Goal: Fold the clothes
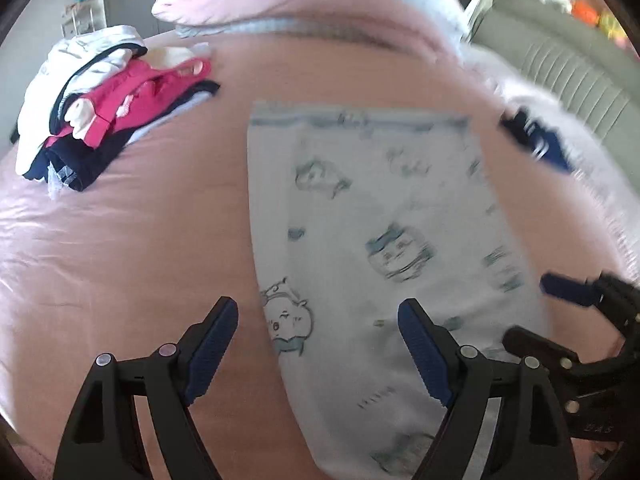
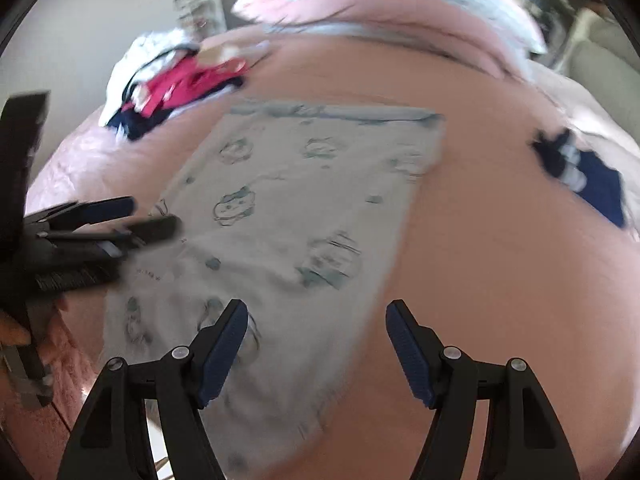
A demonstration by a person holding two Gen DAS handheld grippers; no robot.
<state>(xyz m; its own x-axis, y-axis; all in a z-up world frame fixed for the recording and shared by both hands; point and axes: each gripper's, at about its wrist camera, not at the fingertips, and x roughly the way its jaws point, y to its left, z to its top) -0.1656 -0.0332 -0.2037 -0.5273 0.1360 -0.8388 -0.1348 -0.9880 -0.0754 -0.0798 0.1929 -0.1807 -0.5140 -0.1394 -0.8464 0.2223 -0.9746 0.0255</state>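
Lying flat on the pink bed, the pale printed garment stretches lengthwise under both tools. The left gripper hovers with jaws spread wide, holding nothing, and the right gripper likewise. A heap of clothes sits at the bed's far left.

No readable words, brand names or numbers appear in either view. The pale printed garment on the pink bedsheet carries cartoon faces and a few small marks that may be lettering, too blurred to make out. Faint embossed characters on the right gripper's black body are also illegible.
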